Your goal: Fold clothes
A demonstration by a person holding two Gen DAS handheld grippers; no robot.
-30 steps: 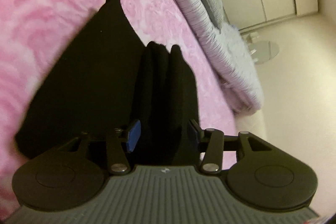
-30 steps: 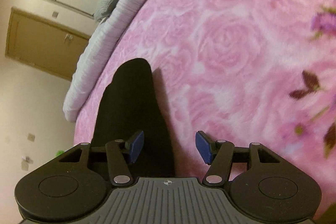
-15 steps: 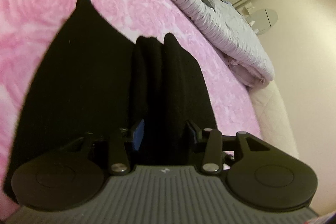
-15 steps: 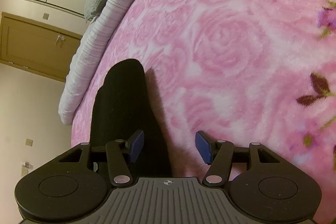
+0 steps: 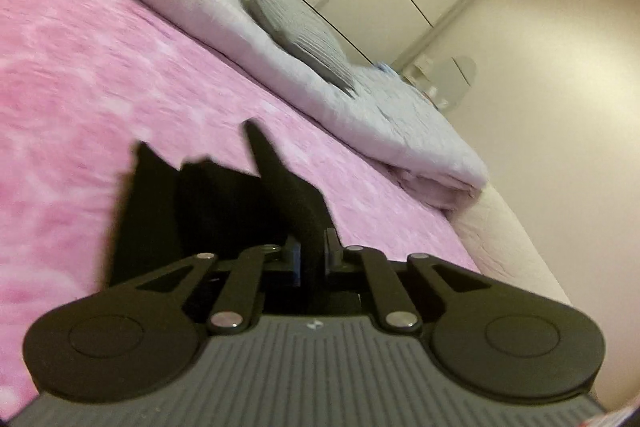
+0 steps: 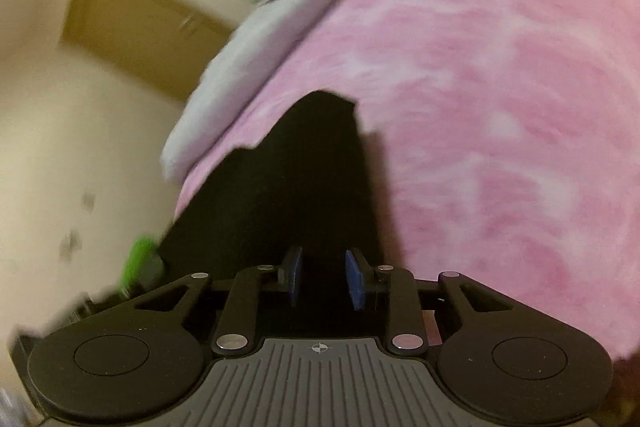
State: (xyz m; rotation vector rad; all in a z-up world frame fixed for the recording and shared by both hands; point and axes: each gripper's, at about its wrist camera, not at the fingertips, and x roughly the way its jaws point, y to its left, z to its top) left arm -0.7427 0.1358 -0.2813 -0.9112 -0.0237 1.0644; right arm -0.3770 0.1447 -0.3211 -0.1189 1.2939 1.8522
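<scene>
Early in the fold, by our read. The black garment (image 5: 224, 203) lies on the pink blanket (image 5: 100, 75), near the bed edge, and both ends are only now being picked up; no completed fold is visible.

Left gripper (image 5: 312, 259): jaws have just been closing and are now pinched on a ridge of the black cloth that runs up toward 12 o'clock from the pads. The rest of the garment spreads toward 10 o'clock in the left wrist view.

Right gripper (image 6: 323, 279): jaws have just been closing too, black cloth sits between the blue pads (image 6: 354, 283), but a gap shows on both sides. We can't tell if they're pressing on it yet. The garment runs toward 12 o'clock from there.

Left to do, as we judge it: secure the right grip, lift, bring the edge over, flatten.

Writing: none readable. Only a small crosshair mark on each gripper body. Both views are motion-blurred.
</scene>
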